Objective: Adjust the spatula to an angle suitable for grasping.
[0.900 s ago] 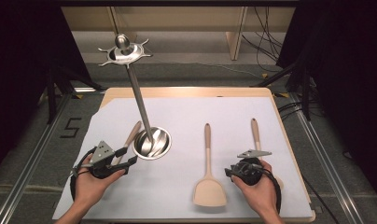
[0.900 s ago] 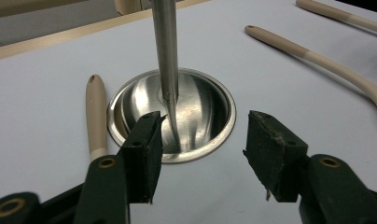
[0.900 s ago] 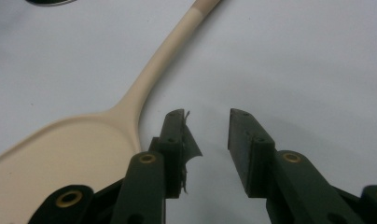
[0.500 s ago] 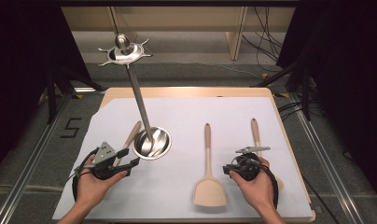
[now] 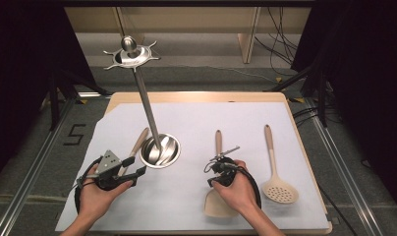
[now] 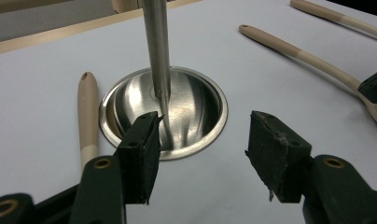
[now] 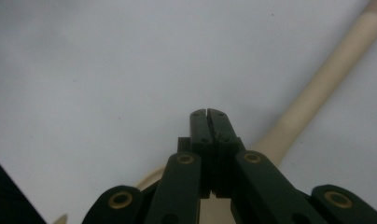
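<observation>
Step in hand, as it reads: a pick-up is being set up, nothing gripped yet.

Your right gripper (image 5: 217, 167) sits over the solid spatula (image 5: 219, 196), which lies at 5 o'clock from the stand's base. Its jaws are pressed together on nothing; in the right gripper view the pale handle (image 7: 317, 88) runs off toward 1 o'clock, beside the tips, not between them. The next move likely calls for you to spread the jaws, then straddle the handle.

Your left gripper (image 6: 200, 158) is spread wide, empty, aimed at the utensil stand (image 5: 159, 150).

Materials:
- Stand: polished steel, shallow dished base, slim round pole, notched disc on top.
- Third utensil's handle (image 6: 87, 112): matte beige, rounded, at 9 o'clock of the base.
- Slotted spoon (image 5: 279, 187): round perforated head, at 3 o'clock of the spatula.
- White sheet (image 5: 186, 206) covers the table, smooth.
</observation>
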`<move>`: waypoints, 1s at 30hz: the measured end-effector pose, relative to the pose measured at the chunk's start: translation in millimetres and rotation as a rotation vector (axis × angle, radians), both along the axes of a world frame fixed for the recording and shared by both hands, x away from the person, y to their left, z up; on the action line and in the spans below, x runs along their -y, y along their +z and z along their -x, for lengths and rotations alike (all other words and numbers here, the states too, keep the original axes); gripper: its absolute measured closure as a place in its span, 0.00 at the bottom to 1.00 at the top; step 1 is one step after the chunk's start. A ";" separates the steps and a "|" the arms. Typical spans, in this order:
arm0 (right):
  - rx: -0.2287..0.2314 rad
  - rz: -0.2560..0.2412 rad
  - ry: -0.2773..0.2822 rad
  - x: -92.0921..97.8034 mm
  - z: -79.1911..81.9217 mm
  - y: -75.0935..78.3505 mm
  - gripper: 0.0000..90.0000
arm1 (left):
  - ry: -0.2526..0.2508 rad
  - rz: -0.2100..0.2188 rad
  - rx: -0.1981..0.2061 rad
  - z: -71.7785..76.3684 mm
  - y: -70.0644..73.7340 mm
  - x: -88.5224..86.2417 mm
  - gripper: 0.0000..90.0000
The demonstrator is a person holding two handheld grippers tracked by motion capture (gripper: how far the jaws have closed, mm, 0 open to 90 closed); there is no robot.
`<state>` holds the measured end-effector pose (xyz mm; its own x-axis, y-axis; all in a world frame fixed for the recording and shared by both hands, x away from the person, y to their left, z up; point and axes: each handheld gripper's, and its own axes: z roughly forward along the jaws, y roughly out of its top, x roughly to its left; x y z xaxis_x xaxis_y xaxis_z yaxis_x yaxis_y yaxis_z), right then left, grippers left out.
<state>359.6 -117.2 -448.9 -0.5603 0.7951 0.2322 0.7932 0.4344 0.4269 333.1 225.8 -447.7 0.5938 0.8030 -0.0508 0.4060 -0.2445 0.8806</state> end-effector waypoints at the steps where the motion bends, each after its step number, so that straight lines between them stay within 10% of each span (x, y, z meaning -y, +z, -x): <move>1: 0.007 0.027 -0.012 -1.9 -2.8 -3.6 1.00 | 0.001 0.002 -0.003 0.0 -0.3 0.3 0.48; 20: -0.023 0.151 0.061 -0.8 -8.9 -9.6 1.00 | 0.000 0.007 -0.011 -0.8 -0.9 0.6 0.48; 30: -0.165 0.289 0.023 21.9 -8.2 11.0 1.00 | 0.003 0.021 -0.018 -1.0 -1.3 1.2 0.48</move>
